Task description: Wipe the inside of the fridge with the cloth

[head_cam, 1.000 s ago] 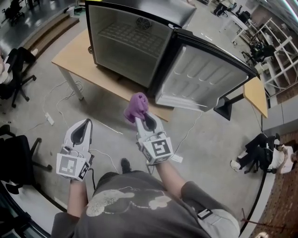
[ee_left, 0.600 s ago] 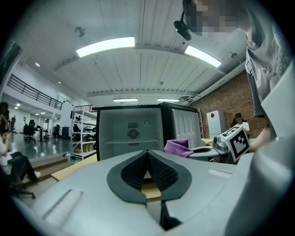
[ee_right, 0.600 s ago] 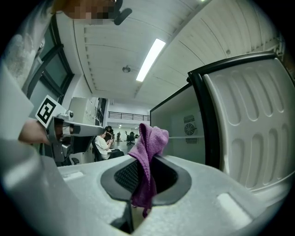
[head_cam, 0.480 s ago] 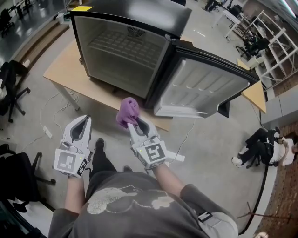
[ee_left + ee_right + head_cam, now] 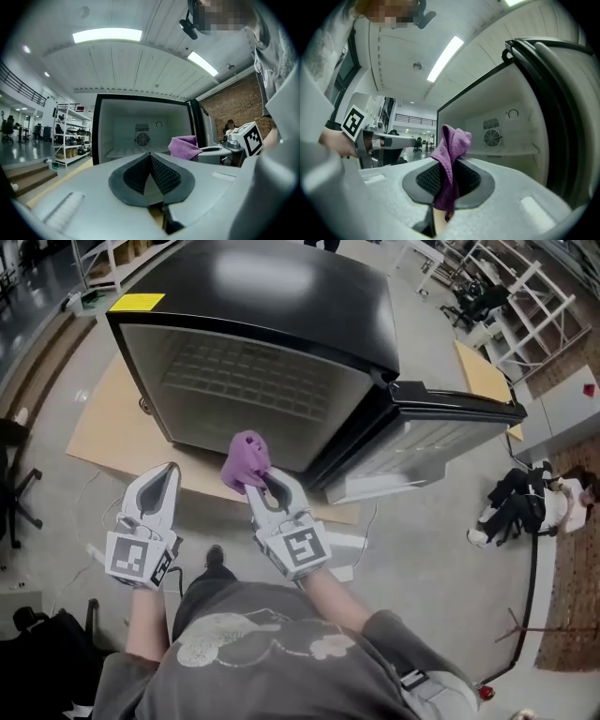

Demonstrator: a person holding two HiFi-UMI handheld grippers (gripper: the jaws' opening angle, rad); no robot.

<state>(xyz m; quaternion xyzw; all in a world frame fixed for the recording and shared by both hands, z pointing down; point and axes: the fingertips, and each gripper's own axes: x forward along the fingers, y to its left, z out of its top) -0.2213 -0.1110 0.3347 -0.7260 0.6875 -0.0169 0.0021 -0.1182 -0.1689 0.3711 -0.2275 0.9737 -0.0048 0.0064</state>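
Observation:
A small black fridge (image 5: 281, 315) stands on a low wooden table (image 5: 103, 427), its door (image 5: 450, 418) swung open to the right. Its pale inside (image 5: 140, 133) shows a wire shelf (image 5: 248, 376) and a round fan grille (image 5: 492, 137) on the back wall. My right gripper (image 5: 264, 486) is shut on a purple cloth (image 5: 246, 459), which bunches up above the jaws just in front of the fridge opening. The same purple cloth (image 5: 449, 159) hangs between the pads in the right gripper view. My left gripper (image 5: 164, 476) is shut and holds nothing, to the left of the cloth.
Grey concrete floor lies around the table. A second wooden table (image 5: 487, 376) stands beyond the door at the right. White shelving racks (image 5: 511, 287) stand at the back right. A person sits on the floor at the far right (image 5: 525, 498). Cables (image 5: 94, 549) trail on the floor by my left.
I have come closer to the fridge, which now fills the upper view. Both grippers have moved toward the opening, the right one still carrying the cloth.

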